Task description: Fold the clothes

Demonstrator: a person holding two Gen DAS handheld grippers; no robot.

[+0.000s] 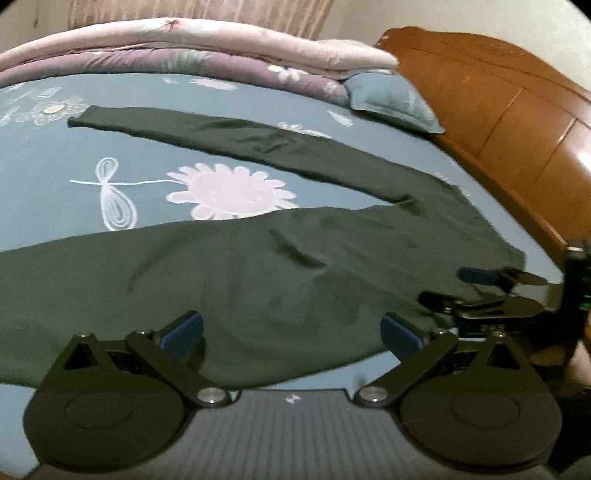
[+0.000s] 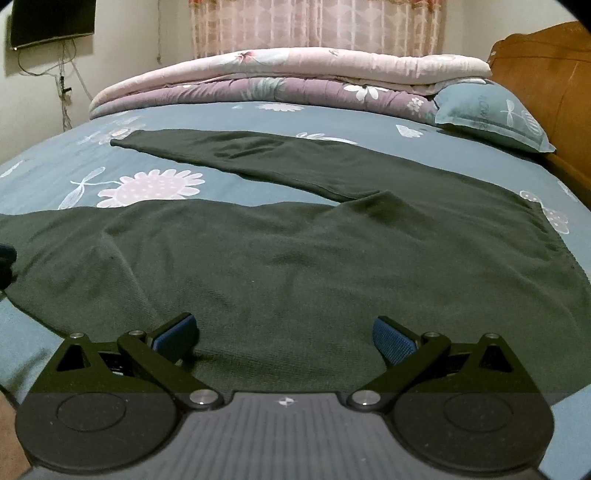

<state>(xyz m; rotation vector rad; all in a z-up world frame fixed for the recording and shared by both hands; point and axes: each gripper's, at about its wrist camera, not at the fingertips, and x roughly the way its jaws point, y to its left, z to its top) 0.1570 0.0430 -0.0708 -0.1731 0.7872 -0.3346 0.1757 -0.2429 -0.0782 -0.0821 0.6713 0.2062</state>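
A dark green long-sleeved top [image 1: 236,280] lies flat on the bed, body across the near side, one sleeve [image 1: 207,136] stretched away to the far left. It also shows in the right wrist view [image 2: 295,258], with the sleeve [image 2: 236,151]. My left gripper [image 1: 291,332] is open and empty, low over the top's near edge. My right gripper [image 2: 284,334] is open and empty over the top's body. The right gripper also shows at the right edge of the left wrist view [image 1: 458,286], jaws apart at the top's right end.
The bed has a blue-grey floral sheet [image 2: 177,118]. Folded quilts [image 2: 295,81] lie along the far side, with a blue pillow [image 2: 491,114] beside the wooden headboard [image 1: 498,110] on the right. A wall-mounted screen [image 2: 51,22] hangs at the far left.
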